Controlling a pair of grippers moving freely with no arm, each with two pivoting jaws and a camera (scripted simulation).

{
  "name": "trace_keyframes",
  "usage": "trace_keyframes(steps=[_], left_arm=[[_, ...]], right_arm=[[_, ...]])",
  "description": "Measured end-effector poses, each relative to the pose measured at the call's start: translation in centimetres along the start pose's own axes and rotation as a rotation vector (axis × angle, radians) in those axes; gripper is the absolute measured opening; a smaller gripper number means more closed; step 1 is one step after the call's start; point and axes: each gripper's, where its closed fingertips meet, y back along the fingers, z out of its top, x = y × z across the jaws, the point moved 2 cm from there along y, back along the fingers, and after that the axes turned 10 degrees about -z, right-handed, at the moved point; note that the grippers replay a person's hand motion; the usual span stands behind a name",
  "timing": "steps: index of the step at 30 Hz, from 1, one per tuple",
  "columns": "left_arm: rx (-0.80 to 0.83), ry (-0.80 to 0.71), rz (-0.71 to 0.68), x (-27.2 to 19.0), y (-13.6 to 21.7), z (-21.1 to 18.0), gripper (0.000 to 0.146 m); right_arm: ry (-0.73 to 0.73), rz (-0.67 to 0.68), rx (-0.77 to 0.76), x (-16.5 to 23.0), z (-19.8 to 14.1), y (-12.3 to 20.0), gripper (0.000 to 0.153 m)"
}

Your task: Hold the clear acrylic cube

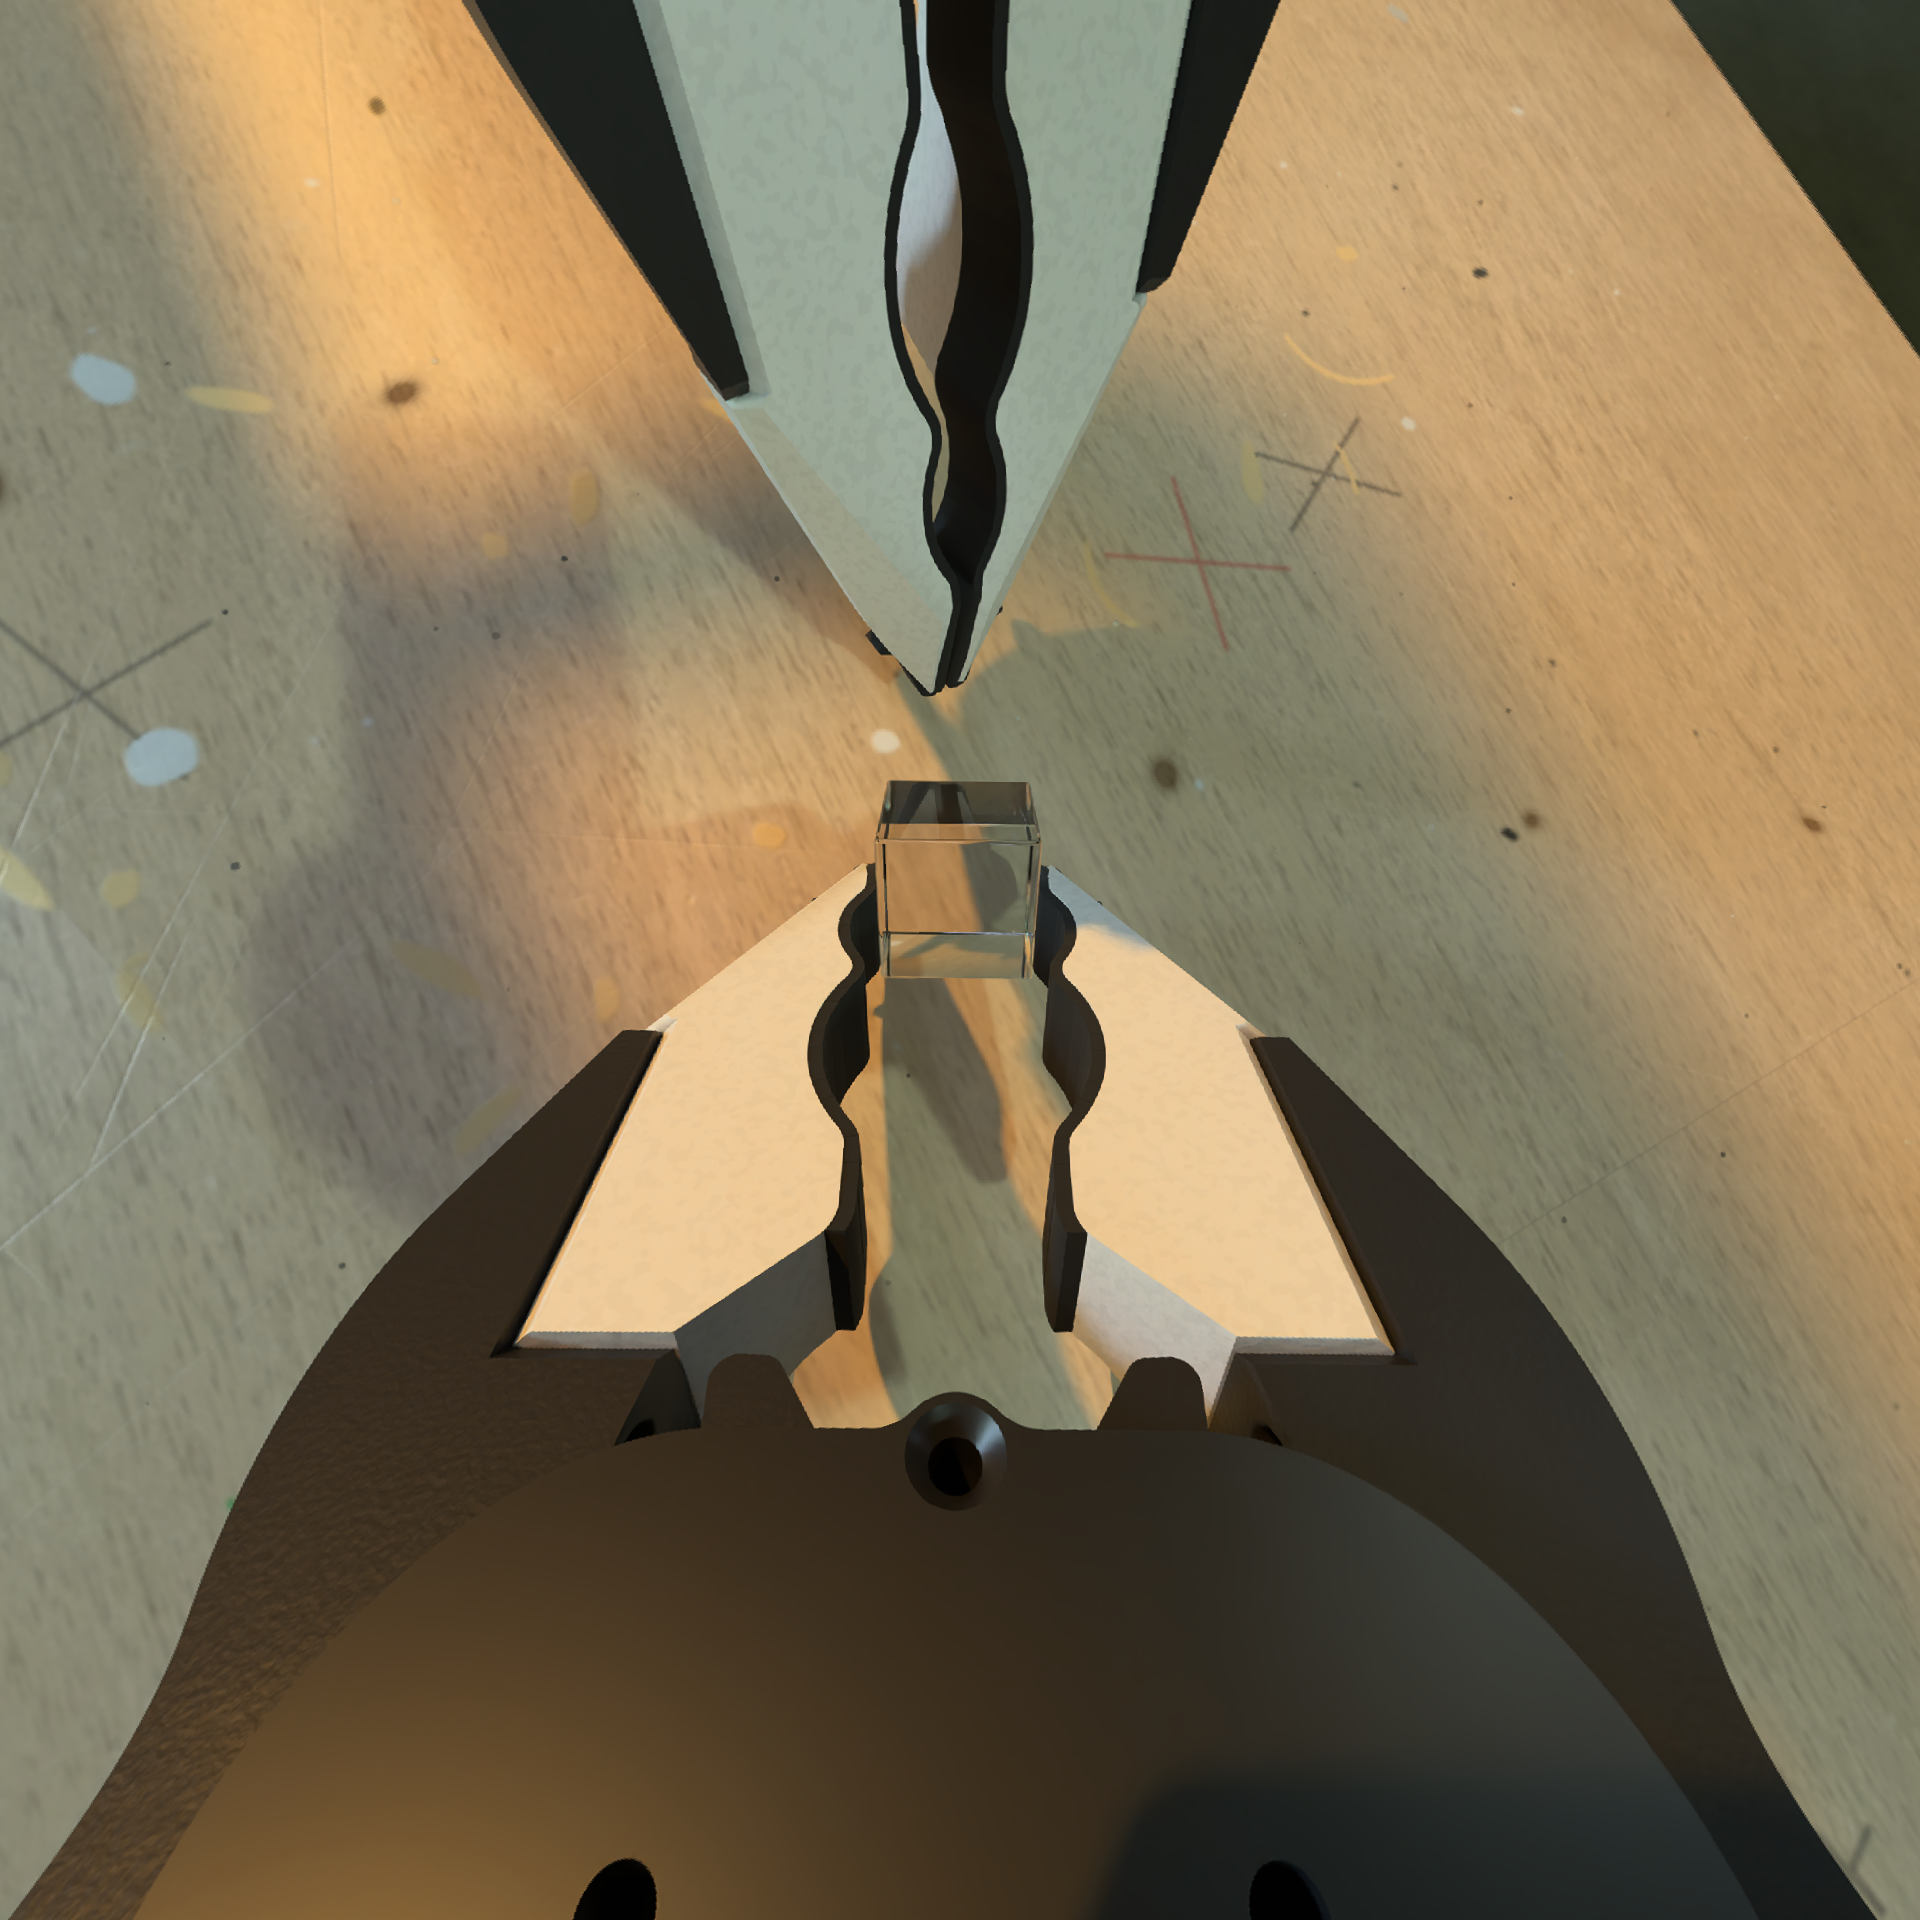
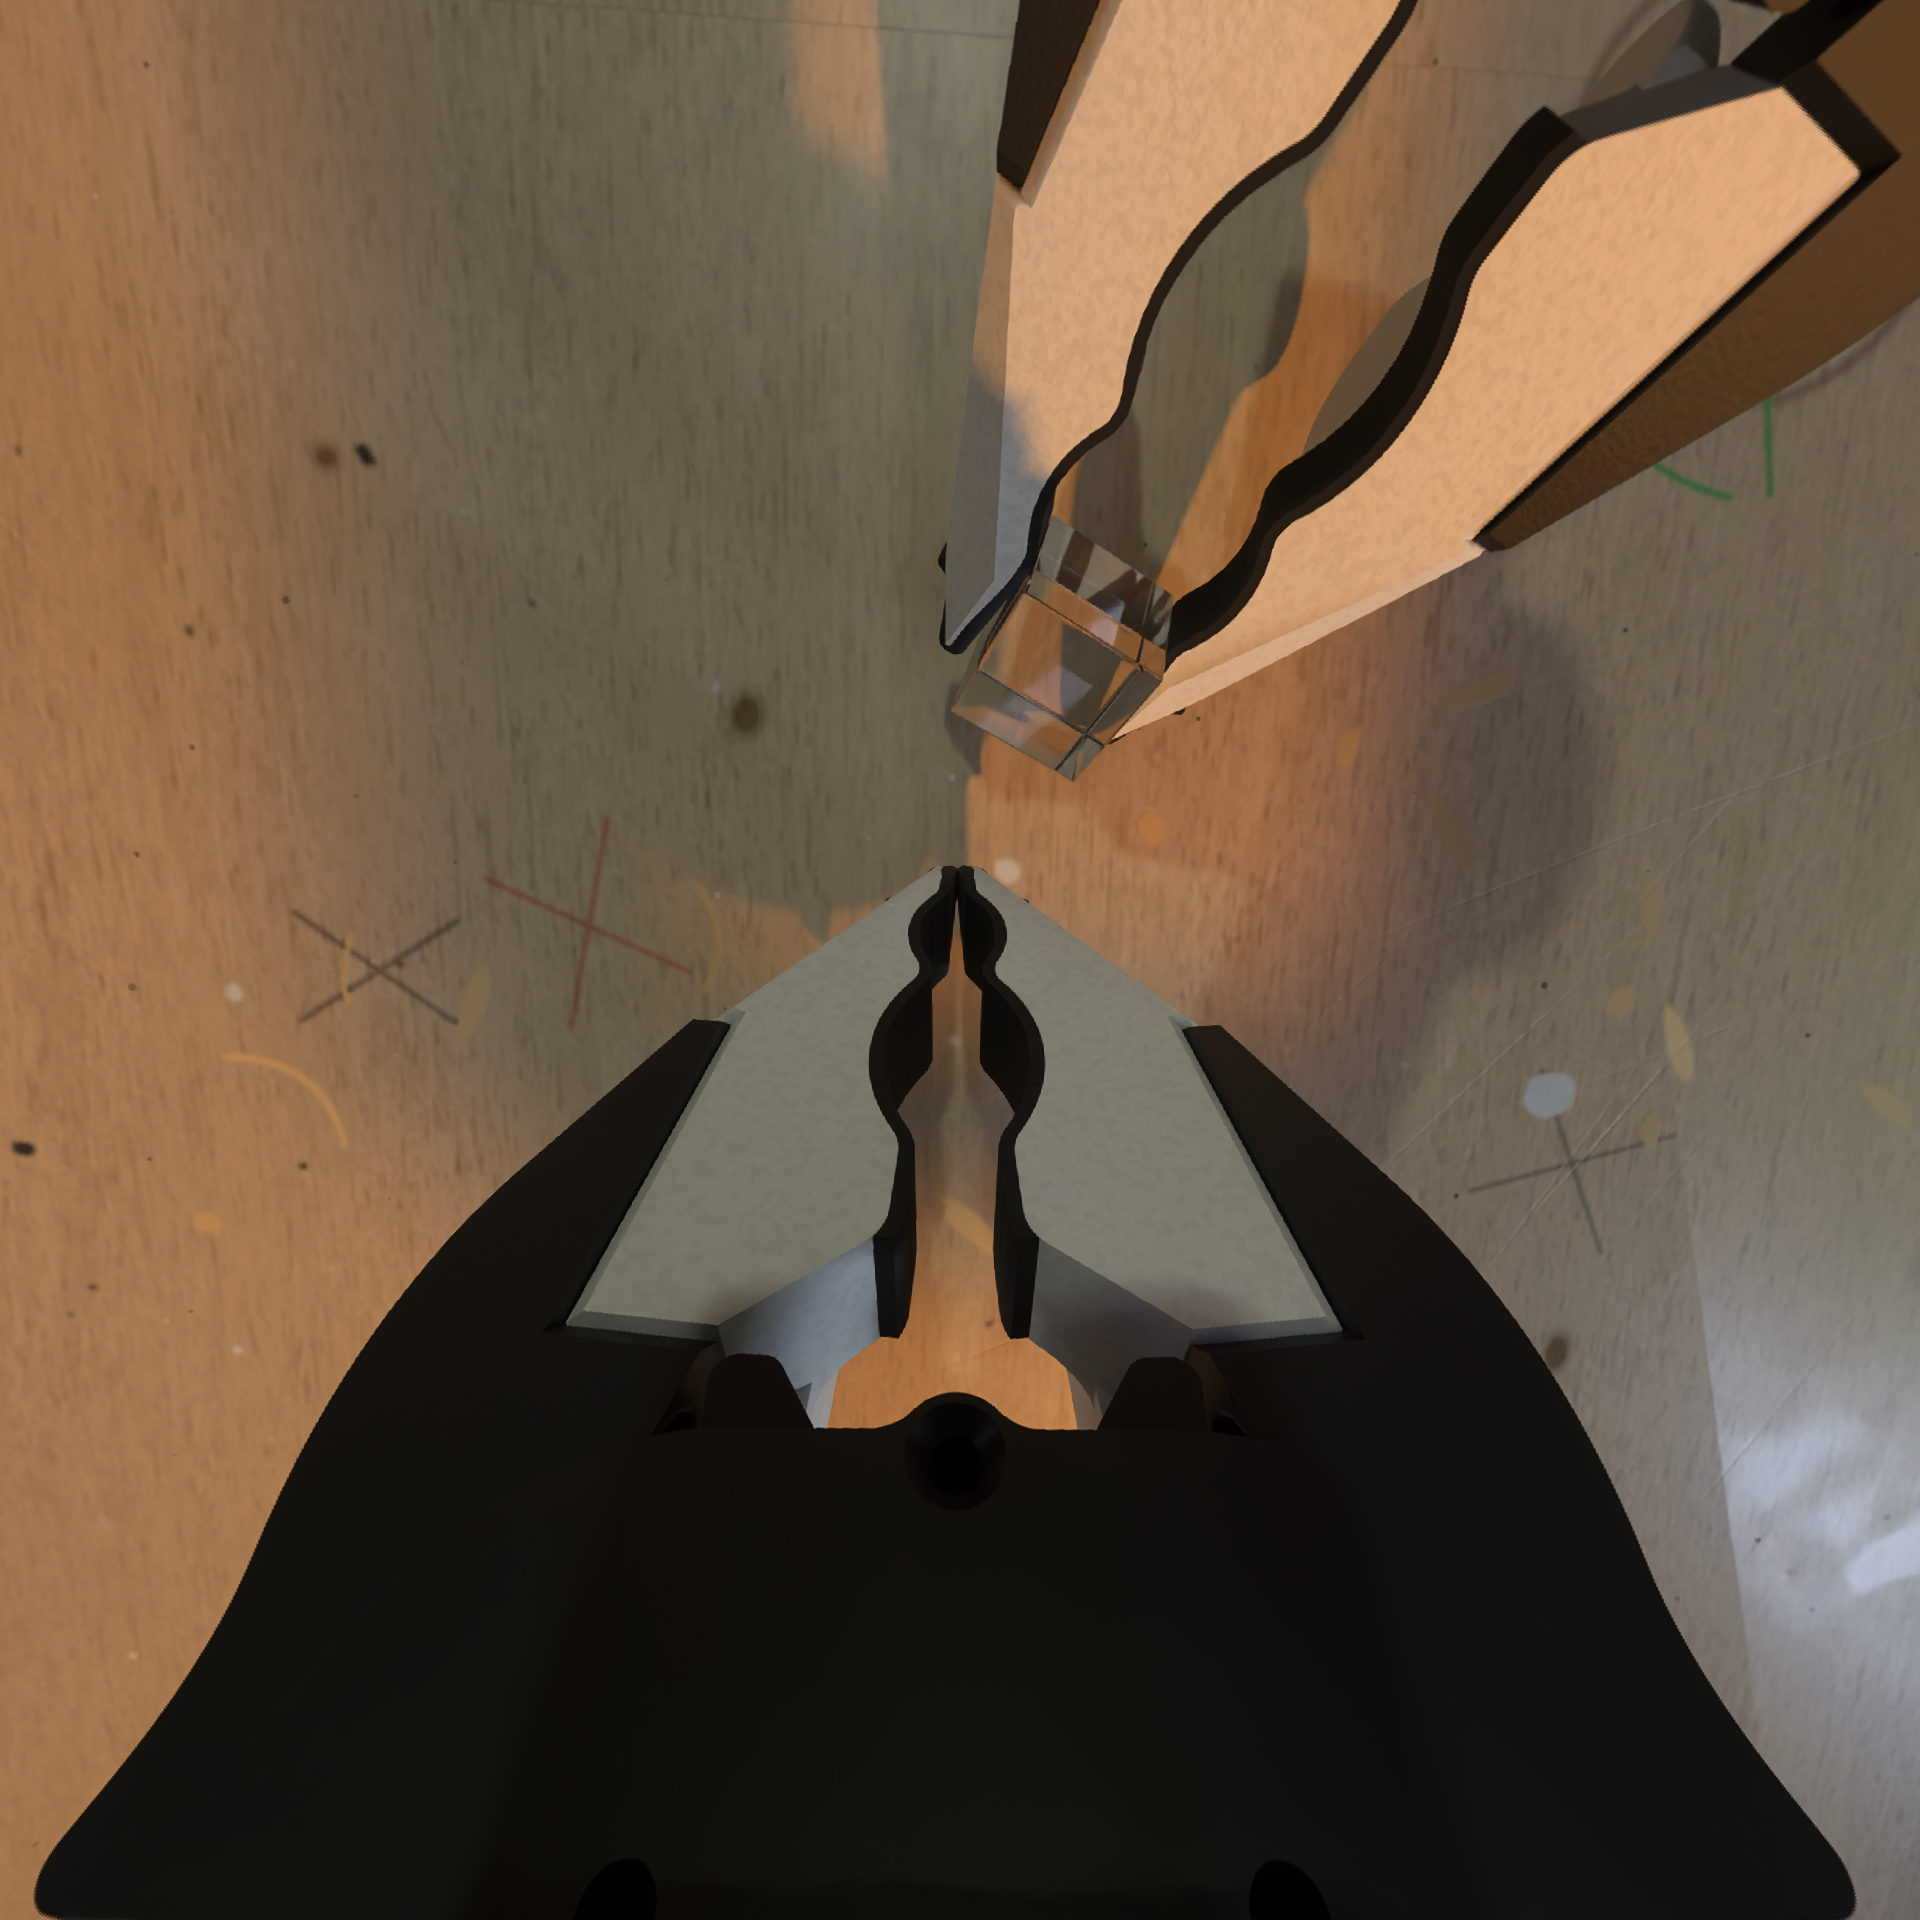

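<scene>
1. Left tool (image 1: 956, 914): pinched on the clear acrylic cube (image 1: 957, 881), which sits between the very tips of its two fingers (image 1: 727, 1122), at 12 o'clock from the tool body in the left wrist view. The wavy inner pads touch the cube's side faces; only the tip section grips, and the rest of the jaw gap behind is empty.
2. Right wrist view confirms it: cube (image 2: 1060, 655) clamped at the left tool's (image 2: 1070, 634) tips, at about 1 o'clock from the right tool. The cube pokes out past the fingertips, and I can't tell whether it rests on the tabletop or is just clear of it.
3. Right tool (image 2: 956, 878): jaws closed, tips meeting, holding nothing. It points head-on at the left one, tips near the cube but apart from it.
4. Key relation: the cube is already inside the left tool and dead ahead of it. A cube has no long axis, so the grip line runs straight across flat faces. The left tool is nearer, in contact.
5. Room: the wooden tabletop (image 1: 312, 935) is open around both tools, with only paint specks, scratches and drawn crosses. A tabletop edge shows at 1 o'clock in the left wrist view, well apart from the cube.
6. Judgement: the hold looks achieved. The risk is the shallow tip grip on slick acrylic, where a squeeze-out forward looks possible. The right tool should stay clear.
</scene>
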Motion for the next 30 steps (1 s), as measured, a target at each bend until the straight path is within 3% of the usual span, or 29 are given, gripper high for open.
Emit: trace_keyframes(steps=[15,21,24,27,30], left_arm=[[-0.063,0.011,0.032,-0.8,-0.1,-0.3,0.028],[-0.076,0.022,0.049,-0.8,-0.1,-0.4,0.028],[-0.080,0.026,0.063,-1.0,-0.1,-0.5,0.028],[-0.080,0.041,0.080,-1.0,0.0,-0.6,0.028],[-0.078,0.052,0.095,-1.0,0.1,-0.6,0.028]], right_arm=[[0.012,0.033,0.164,0.1,0.6,-0.3,0.000],[0.041,-0.119,0.084,0.0,0.6,0.0,0.000],[-0.054,-0.178,-0.018,0.0,0.8,1.5,0.020],[-0.192,-0.162,-0.108,1.4,1.5,3.0,0.025],[-0.348,-0.171,-0.146,3.7,2.5,2.2,0.031]])
